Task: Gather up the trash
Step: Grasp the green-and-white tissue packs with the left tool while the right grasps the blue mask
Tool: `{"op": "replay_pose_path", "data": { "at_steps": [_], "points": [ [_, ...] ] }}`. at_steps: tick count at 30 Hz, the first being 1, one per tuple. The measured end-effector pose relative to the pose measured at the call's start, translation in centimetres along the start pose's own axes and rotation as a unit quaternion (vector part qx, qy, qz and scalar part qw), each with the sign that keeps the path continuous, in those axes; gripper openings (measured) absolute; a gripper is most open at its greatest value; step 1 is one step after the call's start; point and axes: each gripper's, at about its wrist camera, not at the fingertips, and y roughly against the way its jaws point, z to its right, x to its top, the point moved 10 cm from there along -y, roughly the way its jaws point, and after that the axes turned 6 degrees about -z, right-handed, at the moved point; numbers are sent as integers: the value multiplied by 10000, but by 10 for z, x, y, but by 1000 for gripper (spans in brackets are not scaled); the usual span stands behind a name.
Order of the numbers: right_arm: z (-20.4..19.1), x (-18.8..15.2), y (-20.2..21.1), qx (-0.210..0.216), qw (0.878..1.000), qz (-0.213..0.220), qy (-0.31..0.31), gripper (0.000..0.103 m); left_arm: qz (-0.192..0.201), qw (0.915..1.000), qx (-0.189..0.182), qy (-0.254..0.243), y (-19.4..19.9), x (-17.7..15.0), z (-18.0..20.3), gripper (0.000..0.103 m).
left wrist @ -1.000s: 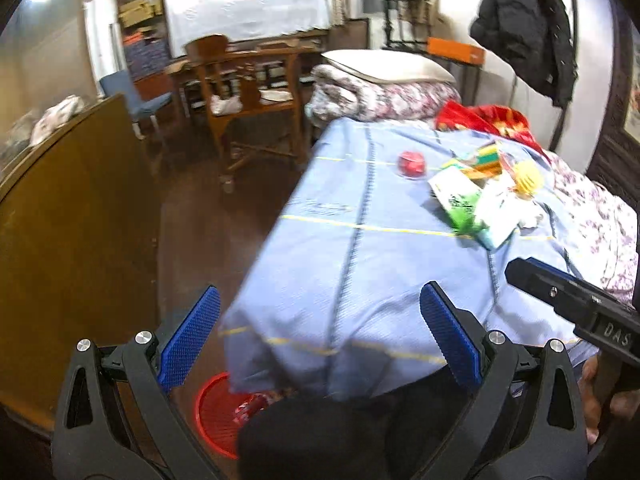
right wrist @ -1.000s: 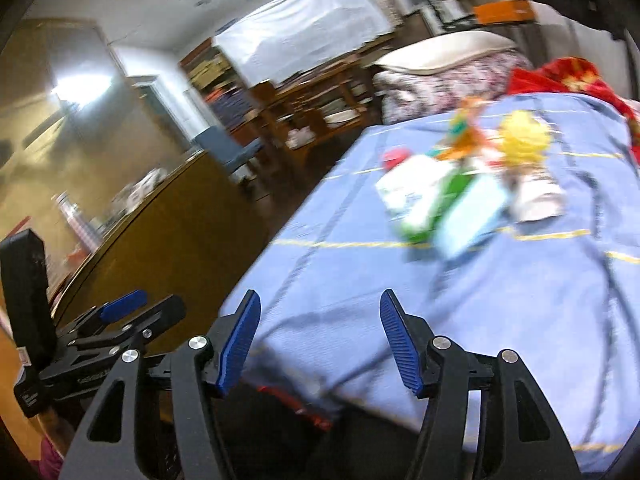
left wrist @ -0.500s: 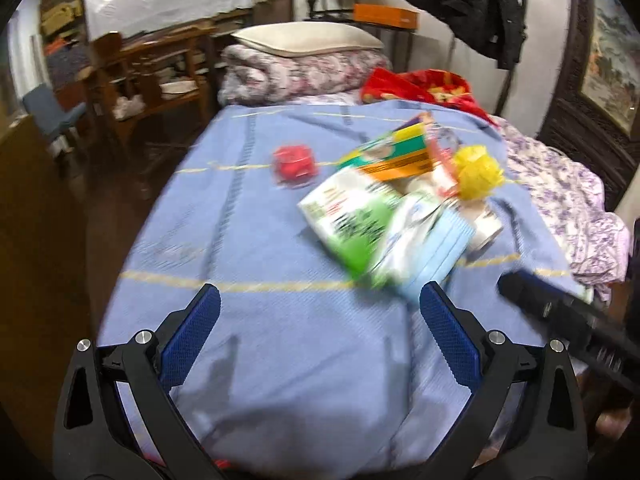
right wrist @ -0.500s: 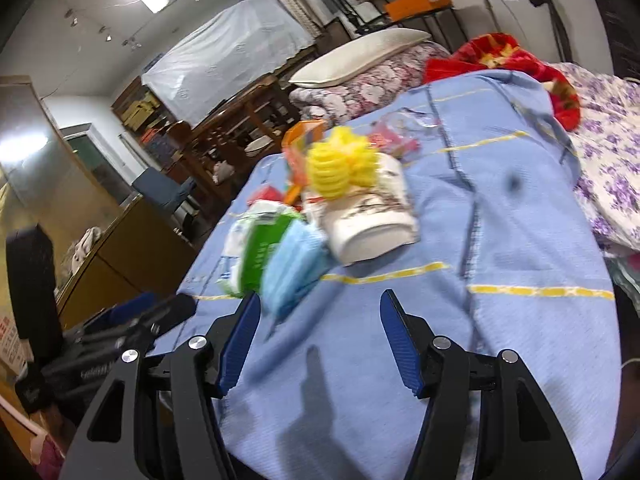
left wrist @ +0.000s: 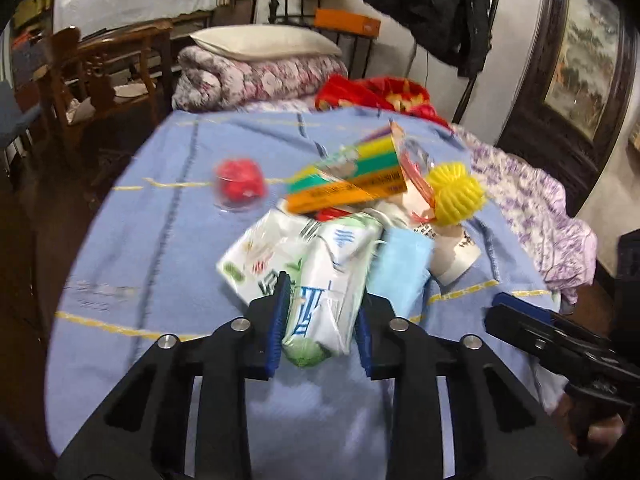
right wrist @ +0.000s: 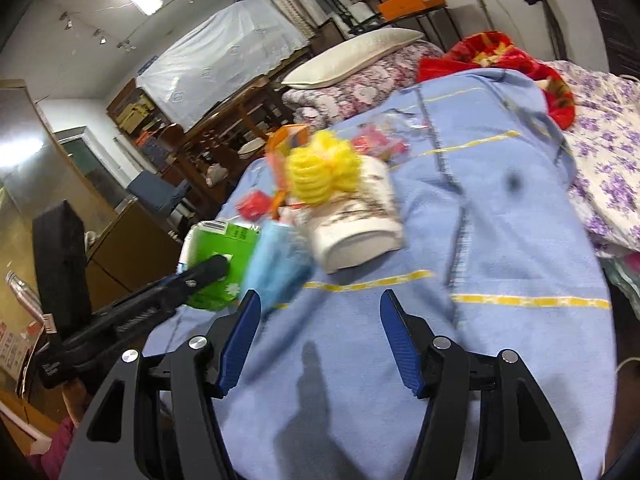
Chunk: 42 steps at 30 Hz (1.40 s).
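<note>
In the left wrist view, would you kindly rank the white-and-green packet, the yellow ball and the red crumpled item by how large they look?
Largest to smallest, as they look:
1. White-and-green packet, between the left hand-held gripper pads; it lies nearest the camera, which enlarges it.
2 and 3. Yellow ball and red crumpled item: they look alike, so I leave them unranked.

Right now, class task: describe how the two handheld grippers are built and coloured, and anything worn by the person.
Both the left gripper and right gripper have matte black plastic frames with triangular cut-outs, silver round bolt heads at the pivots, and two jaws lined with ribbed blue pads. No cables show. A pink sleeve shows behind the left gripper in the right wrist view.
</note>
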Motion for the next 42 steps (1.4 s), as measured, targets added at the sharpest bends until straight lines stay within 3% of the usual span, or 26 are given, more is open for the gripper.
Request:
{"op": "replay_pose_path", "data": {
  "at_steps": [6,11,13,15,16,17,18,19,22,24,25,26,33,42],
  "points": [
    [-39,-6,-19,358,9990,-229,166,61,224,9993,266,161,46,-17,-34,29],
    [-52,1,-43,151,9989,-375,231,61,217,9992,196,259,59,-29,-47,30],
    [-53,3,-53,74,9989,-422,194,61,187,9994,114,267,56,-30,-47,33],
    [-53,5,-60,-6,9989,-422,210,60,158,9995,37,271,50,-29,-43,45],
    [-54,7,-63,-75,9989,-397,239,56,137,9995,75,272,46,-29,-43,57],
    [-53,9,-64,-148,9988,-372,273,34,99,9995,146,275,39,-28,-42,65],
    [-53,11,-66,-152,9987,-375,317,11,62,9995,163,279,34,-29,-42,66],
    [-53,12,-66,-82,9988,-385,308,10,-38,9996,56,290,26,-30,-39,66],
    [-51,15,-56,-95,9990,-230,366,6,-143,9993,-128,331,16,-33,-32,65],
    [-52,16,-49,-110,9989,-153,433,5,-53,9995,-103,292,17,-33,-29,59],
    [-53,16,-45,-114,9988,-127,454,5,-19,9993,-289,253,20,-32,-23,40],
    [-53,15,-42,-119,9988,-108,463,5,-43,9988,-405,253,22,-33,-20,30],
    [-64,13,-14,25,9988,62,484,5,308,9987,-178,364,66,-26,-33,28],
    [-111,2,34,435,9954,314,794,5,852,9936,479,560,158,-40,-61,28]
  ]
}}
